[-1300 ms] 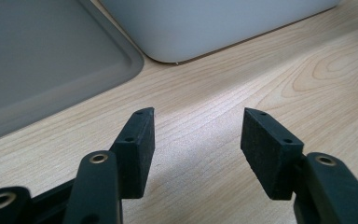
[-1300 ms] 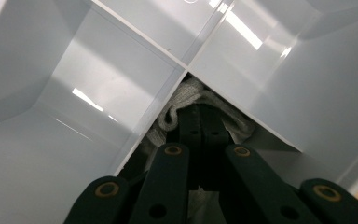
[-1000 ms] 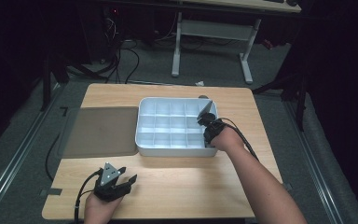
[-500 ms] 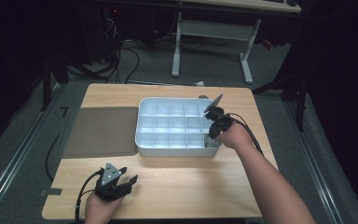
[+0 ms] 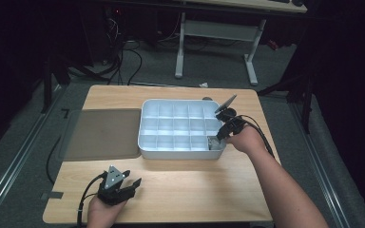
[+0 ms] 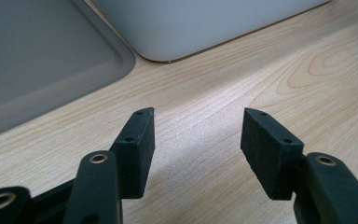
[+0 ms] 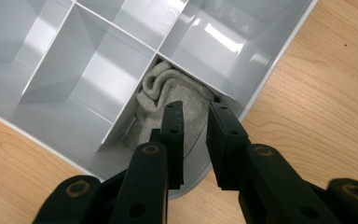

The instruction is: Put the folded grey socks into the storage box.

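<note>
A crumpled grey cloth (image 7: 168, 88) lies in the near right corner compartment of the white divided tray (image 7: 116, 28). My right gripper (image 7: 196, 109) hangs just above that cloth. Its jaws have just been opening and stand a narrow gap apart with nothing between them. From above, the right gripper (image 5: 218, 135) is over the tray's (image 5: 180, 154) right end, with the cloth (image 5: 213, 142) below its tips. My left gripper (image 5: 133, 183) rests near the table's front left edge. In its own view the left gripper (image 6: 198, 123) is open and empty over bare wood.
A flat grey lid (image 5: 102, 133) lies on the wooden table, left of the tray and touching it. The lid's corner (image 6: 37, 60) and the tray's wall (image 6: 191, 23) lie ahead of the left gripper. The tray's other compartments look empty. Desk legs and cables stand beyond the table.
My right gripper has lifted out of the tray and drifted slightly right, its jaws parting and leaving the cloth in the compartment. The left gripper has not moved.
</note>
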`<action>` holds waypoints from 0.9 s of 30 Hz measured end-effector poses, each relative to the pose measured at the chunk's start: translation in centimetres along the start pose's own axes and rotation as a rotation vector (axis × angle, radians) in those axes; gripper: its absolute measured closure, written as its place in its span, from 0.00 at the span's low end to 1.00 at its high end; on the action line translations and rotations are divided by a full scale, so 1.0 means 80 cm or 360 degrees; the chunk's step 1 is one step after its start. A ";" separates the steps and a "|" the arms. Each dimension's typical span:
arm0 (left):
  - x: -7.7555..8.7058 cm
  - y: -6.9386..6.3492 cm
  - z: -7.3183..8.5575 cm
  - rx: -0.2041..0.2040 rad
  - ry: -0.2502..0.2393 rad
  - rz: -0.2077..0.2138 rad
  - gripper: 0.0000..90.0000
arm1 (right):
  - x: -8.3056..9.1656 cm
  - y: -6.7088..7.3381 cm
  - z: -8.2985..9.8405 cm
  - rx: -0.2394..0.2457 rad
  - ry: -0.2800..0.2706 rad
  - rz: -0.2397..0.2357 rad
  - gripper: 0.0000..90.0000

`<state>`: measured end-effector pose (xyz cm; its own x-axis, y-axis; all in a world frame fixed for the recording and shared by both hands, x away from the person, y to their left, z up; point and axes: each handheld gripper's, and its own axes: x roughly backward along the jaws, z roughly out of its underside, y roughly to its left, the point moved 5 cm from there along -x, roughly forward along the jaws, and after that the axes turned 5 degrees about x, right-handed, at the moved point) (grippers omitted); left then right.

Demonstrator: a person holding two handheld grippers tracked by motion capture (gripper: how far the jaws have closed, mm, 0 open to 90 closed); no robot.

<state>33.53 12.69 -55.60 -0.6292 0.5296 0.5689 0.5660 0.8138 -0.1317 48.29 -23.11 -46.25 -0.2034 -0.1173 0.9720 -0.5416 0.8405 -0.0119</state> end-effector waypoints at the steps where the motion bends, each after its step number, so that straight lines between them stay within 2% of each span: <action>1: 0.000 0.000 0.000 0.0001 0.0001 0.0000 0.50 | 0.000 -0.001 0.001 0.0005 -0.0016 0.0004 0.85; 3: 0.000 0.000 0.000 0.0000 0.0002 0.0002 0.50 | 0.001 0.001 0.004 0.0005 -0.0030 0.0003 0.84; 4: 0.000 0.000 0.000 -0.0002 0.0004 0.0003 0.50 | 0.000 0.001 0.005 0.0030 -0.0048 0.0004 0.83; 5: 0.000 0.000 0.000 -0.0002 0.0003 0.0004 0.50 | 0.001 0.003 0.007 0.0008 -0.0052 0.0002 0.83; 6: 0.000 -0.001 0.000 -0.0002 0.0002 0.0005 0.50 | 0.001 0.003 0.009 0.0039 -0.0070 0.0008 0.82; 8: 0.000 -0.001 0.000 -0.0005 0.0001 0.0001 0.50 | 0.004 0.006 0.012 0.0047 -0.0105 0.0017 0.81; 9: 0.000 -0.001 0.000 -0.0007 -0.0001 0.0000 0.50 | 0.005 0.008 0.014 0.0026 -0.0123 0.0016 0.79; 12: 0.002 -0.001 -0.001 -0.0003 -0.0011 0.0001 0.50 | 0.009 0.011 0.021 0.0029 -0.0186 0.0007 0.74; 13: 0.002 0.000 -0.001 -0.0001 -0.0015 0.0000 0.50 | 0.012 0.014 0.025 0.0030 -0.0241 0.0012 0.72; 14: 0.002 0.001 -0.001 0.0003 -0.0013 0.0001 0.50 | 0.012 0.014 0.025 0.0030 -0.0241 0.0012 0.72; 19: 0.002 0.002 0.000 0.0022 -0.0015 0.0011 0.50 | 0.028 0.030 0.037 0.0025 -0.0426 -0.0011 0.68; 20: 0.001 0.002 0.000 0.0021 -0.0012 0.0013 0.50 | 0.028 0.030 0.037 0.0025 -0.0426 -0.0011 0.68; 21: 0.001 0.002 0.000 0.0019 -0.0012 0.0014 0.50 | 0.032 0.037 0.041 0.0062 -0.0465 0.0032 0.65; 22: 0.001 0.001 0.000 0.0017 -0.0011 0.0015 0.50 | 0.032 0.037 0.041 0.0062 -0.0465 0.0032 0.65; 23: 0.001 0.001 0.000 0.0013 -0.0012 0.0015 0.50 | 0.034 0.039 0.045 0.0057 -0.0503 0.0037 0.65; 24: 0.001 0.000 -0.001 0.0011 -0.0012 0.0017 0.50 | 0.035 0.042 0.048 0.0035 -0.0535 0.0021 0.65; 27: 0.001 -0.002 -0.001 0.0008 -0.0012 0.0026 0.50 | 0.038 0.051 0.061 0.0034 -0.0609 -0.0018 0.62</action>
<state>33.43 12.59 -55.49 -0.6241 0.5444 0.5604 0.5733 0.8064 -0.1449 41.46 -22.63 -44.49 -0.4848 -0.3187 0.8145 -0.5618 0.8272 -0.0107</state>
